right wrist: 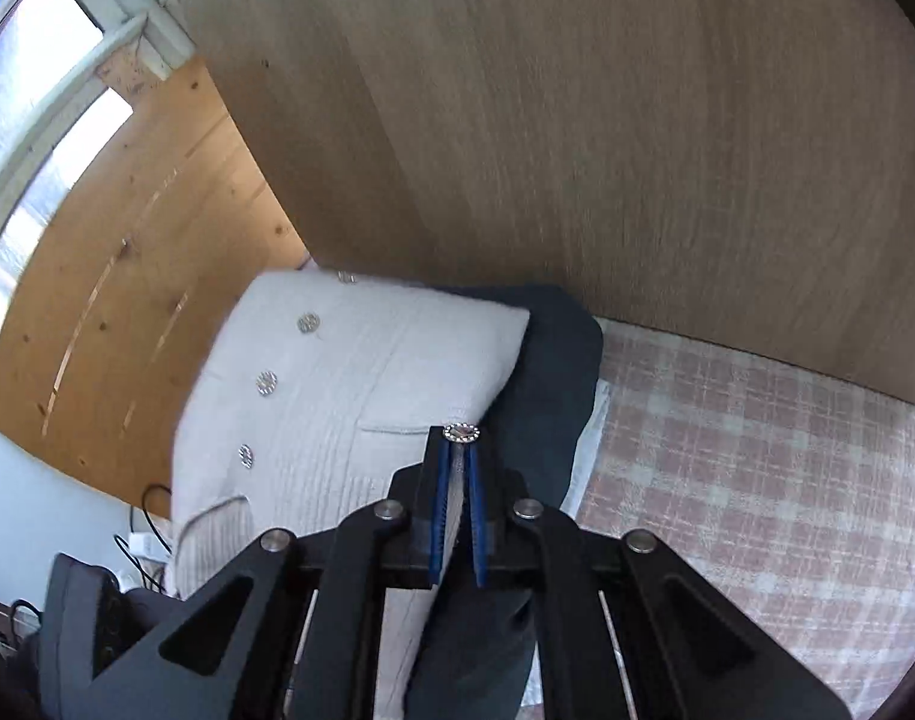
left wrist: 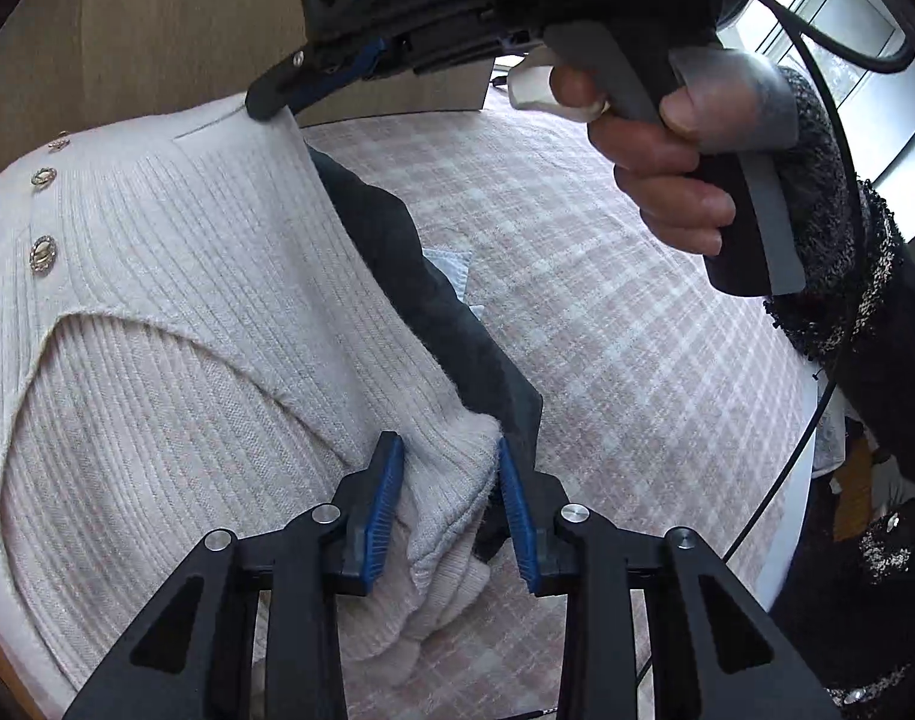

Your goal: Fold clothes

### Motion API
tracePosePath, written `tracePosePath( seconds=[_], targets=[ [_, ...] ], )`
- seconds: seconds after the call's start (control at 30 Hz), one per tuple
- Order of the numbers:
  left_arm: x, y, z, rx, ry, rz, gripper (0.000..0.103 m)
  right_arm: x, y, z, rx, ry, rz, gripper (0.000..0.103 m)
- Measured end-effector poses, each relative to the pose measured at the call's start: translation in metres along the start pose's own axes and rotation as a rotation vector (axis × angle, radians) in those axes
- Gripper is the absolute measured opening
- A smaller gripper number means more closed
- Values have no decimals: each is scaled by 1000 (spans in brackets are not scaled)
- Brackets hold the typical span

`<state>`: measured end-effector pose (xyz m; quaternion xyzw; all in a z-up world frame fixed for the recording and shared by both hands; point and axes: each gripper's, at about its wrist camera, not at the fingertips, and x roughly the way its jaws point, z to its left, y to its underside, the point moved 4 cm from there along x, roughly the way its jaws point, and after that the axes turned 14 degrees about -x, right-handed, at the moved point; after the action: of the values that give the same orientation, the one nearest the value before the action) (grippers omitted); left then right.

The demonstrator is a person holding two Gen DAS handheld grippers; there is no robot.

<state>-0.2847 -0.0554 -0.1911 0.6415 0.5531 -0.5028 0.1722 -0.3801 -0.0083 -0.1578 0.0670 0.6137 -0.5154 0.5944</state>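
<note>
A cream ribbed cardigan [left wrist: 175,312] with jewelled buttons lies on a pink checked cloth [left wrist: 625,324]. My left gripper [left wrist: 451,480] has its blue pads pressed on both sides of a bunched fold at the cardigan's near edge. A hand holds my right gripper [left wrist: 271,99] at the top of the left wrist view, pinching the cardigan's far corner. In the right wrist view, the right gripper [right wrist: 461,450] is shut on a thin edge of the cardigan [right wrist: 349,396], with one button at its tips. A dark garment [left wrist: 397,240] lies partly under the cardigan.
A wooden panel [right wrist: 637,120] rises right behind the cloth. Wood flooring [right wrist: 127,276] and cables [right wrist: 151,516] lie beyond the cardigan's left side. The person's dark sparkly sleeve [left wrist: 847,252] and a black cable [left wrist: 817,396] hang over the right. A pale blue item [left wrist: 451,270] peeks from beside the dark garment.
</note>
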Motion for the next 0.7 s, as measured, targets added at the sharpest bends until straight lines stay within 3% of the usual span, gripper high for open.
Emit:
tracePosePath(
  seconds=[0.1,0.17,0.2,0.27,0.33,0.43,0.5,0.57,0.63,0.7],
  targets=[
    [-24,-2,-6,-23,-10,-32,31,-2,5,18,-18,7,-22,13],
    [-56,-1,-8,-22,-59,-112,35,-3,8,29,-31,11,-36,26],
    [-72,-1,-4,-30,-109,-163,40,-4,9,35,-37,13,-44,30],
    [-101,0,9,-60,-233,-268,52,-5,12,47,-49,18,-58,54],
    [-117,0,29,-112,-321,-331,55,-6,15,59,-61,22,-73,61],
    [-114,13,71,-263,-338,-305,56,-8,20,77,-79,29,-94,61],
    [-98,28,91,-317,-374,-242,56,6,32,85,-74,15,-23,61],
    [-84,39,97,-344,-407,-183,60,21,49,89,-51,6,75,61],
    [-80,49,96,-367,-420,-146,61,15,57,93,-54,22,92,61],
    [-90,53,88,-374,-418,-166,62,3,62,98,-59,45,94,61]
  ],
)
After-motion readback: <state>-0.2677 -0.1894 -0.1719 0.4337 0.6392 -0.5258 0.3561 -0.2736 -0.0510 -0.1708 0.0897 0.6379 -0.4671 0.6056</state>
